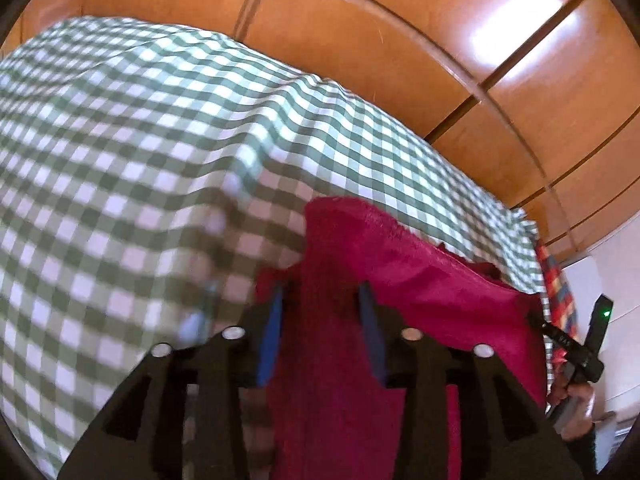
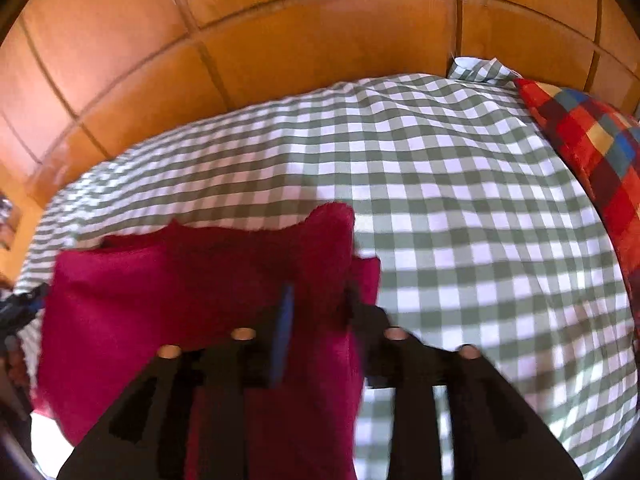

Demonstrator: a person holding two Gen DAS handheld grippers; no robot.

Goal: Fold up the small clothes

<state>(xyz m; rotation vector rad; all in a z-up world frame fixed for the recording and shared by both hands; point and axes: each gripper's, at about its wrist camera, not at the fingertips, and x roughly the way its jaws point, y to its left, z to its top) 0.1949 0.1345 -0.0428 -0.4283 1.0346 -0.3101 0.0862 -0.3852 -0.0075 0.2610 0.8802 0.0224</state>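
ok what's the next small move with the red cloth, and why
Probably draw both grippers back clear of the red cloth. The left gripper and right gripper both have their jaws apart with the cloth between them, no longer pinched, and it lies doubled on the checked cover.

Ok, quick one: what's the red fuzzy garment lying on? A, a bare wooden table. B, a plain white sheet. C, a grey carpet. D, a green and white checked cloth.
D: the red garment lies on the green and white checked cloth, which spreads out around it in both wrist views, with orange-brown wooden panelling only behind the cloth.
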